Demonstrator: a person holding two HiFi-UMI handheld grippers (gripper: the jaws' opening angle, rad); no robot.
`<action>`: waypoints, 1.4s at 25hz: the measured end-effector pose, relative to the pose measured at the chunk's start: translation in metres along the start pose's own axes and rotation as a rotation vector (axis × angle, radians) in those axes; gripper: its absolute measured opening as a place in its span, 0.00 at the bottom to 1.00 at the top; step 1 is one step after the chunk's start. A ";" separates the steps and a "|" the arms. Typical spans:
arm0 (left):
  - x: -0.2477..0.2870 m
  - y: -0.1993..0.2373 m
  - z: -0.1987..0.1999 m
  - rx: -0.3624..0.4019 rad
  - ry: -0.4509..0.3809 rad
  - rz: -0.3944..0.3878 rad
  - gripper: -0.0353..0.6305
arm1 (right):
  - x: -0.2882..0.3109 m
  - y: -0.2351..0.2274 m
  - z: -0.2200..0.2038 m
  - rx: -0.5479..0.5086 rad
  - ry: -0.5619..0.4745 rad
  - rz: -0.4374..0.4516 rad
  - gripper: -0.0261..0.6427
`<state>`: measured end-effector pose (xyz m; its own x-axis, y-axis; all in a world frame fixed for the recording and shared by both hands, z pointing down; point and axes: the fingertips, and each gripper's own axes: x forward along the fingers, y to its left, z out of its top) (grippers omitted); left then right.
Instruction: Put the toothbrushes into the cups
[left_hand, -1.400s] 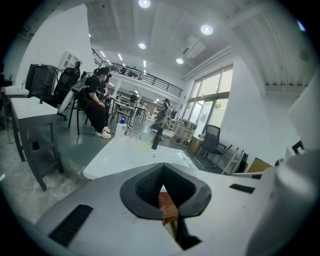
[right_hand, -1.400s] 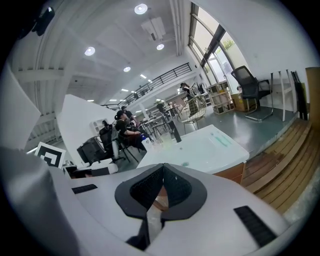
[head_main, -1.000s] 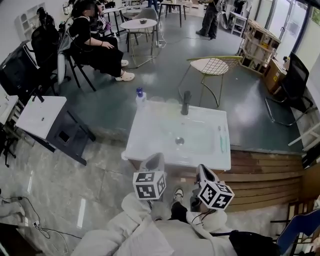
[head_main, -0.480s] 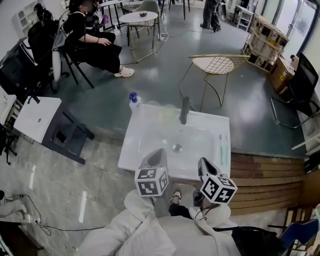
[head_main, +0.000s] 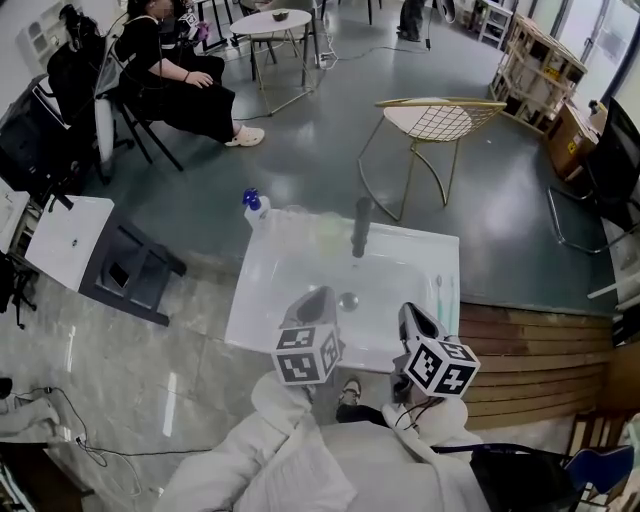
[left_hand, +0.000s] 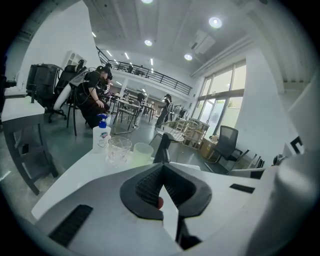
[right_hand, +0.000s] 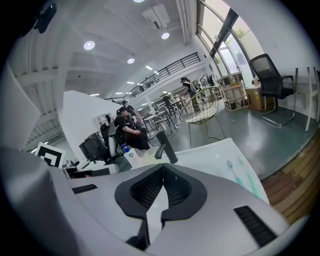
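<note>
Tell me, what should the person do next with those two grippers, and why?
Probably open the right gripper and reach it toward the toothbrushes. Its jaws are shut on nothing. The toothbrushes lie on the right rim of the sink, nearest that gripper, and no brush stands in the cups at the back left.

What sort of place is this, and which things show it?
Likely an open office or workshop hall, not a real bathroom: the white washbasin with its black tap stands near a wire chair and a round table.
</note>
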<state>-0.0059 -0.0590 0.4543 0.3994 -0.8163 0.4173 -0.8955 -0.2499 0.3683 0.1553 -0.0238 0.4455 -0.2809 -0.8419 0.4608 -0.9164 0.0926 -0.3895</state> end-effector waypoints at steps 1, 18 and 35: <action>0.004 -0.002 0.001 0.002 0.002 0.000 0.05 | 0.003 -0.003 0.003 0.000 0.002 0.001 0.07; 0.058 -0.038 -0.006 0.099 0.123 0.018 0.05 | 0.039 -0.055 0.022 0.084 0.050 0.022 0.07; 0.092 -0.046 0.008 0.181 0.182 -0.178 0.05 | 0.044 -0.058 0.037 0.159 -0.050 -0.140 0.07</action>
<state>0.0700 -0.1266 0.4688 0.5673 -0.6485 0.5075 -0.8221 -0.4825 0.3023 0.2067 -0.0857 0.4587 -0.1357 -0.8665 0.4804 -0.8877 -0.1090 -0.4474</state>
